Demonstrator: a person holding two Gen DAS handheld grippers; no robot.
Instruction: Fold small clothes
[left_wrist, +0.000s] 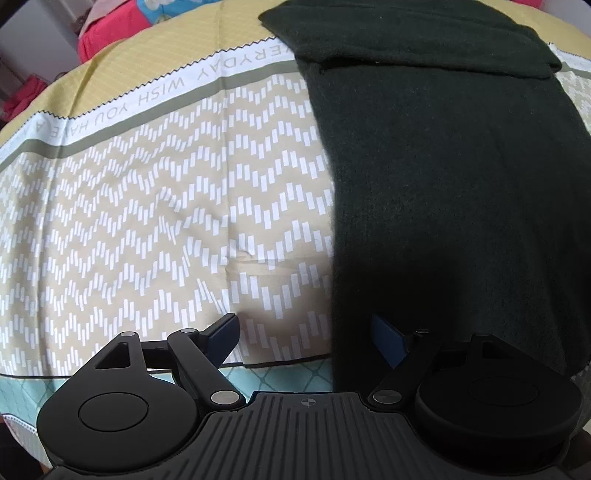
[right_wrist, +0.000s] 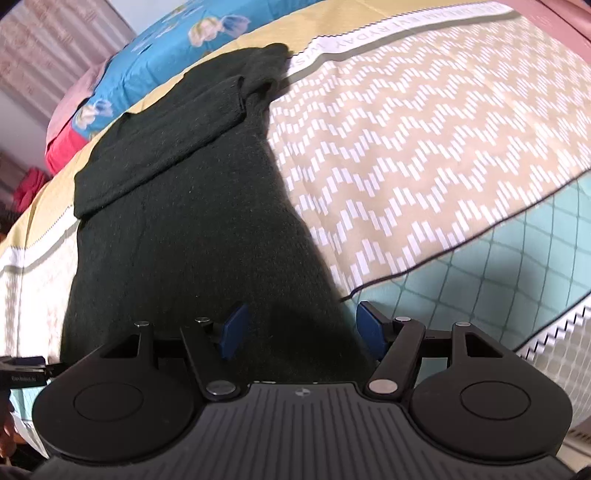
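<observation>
Patterned bedsheet (left_wrist: 166, 206) with a lettered border carries a dark green knit garment (left_wrist: 443, 166), laid flat with its far end folded over, at about two o'clock in the left wrist view. Left gripper (left_wrist: 306, 336) hangs released, one finger over the garment's near edge; right gripper (right_wrist: 301, 328) hangs released above the garment's near end, nothing pinched.

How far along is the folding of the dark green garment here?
Done: the dark green garment lies as a long strip on the patterned sheet, with a flap folded across its far end. In hand: nothing; the left gripper and right gripper are open at its near end. Left: apparently grasping that end and folding lengthwise.
</observation>
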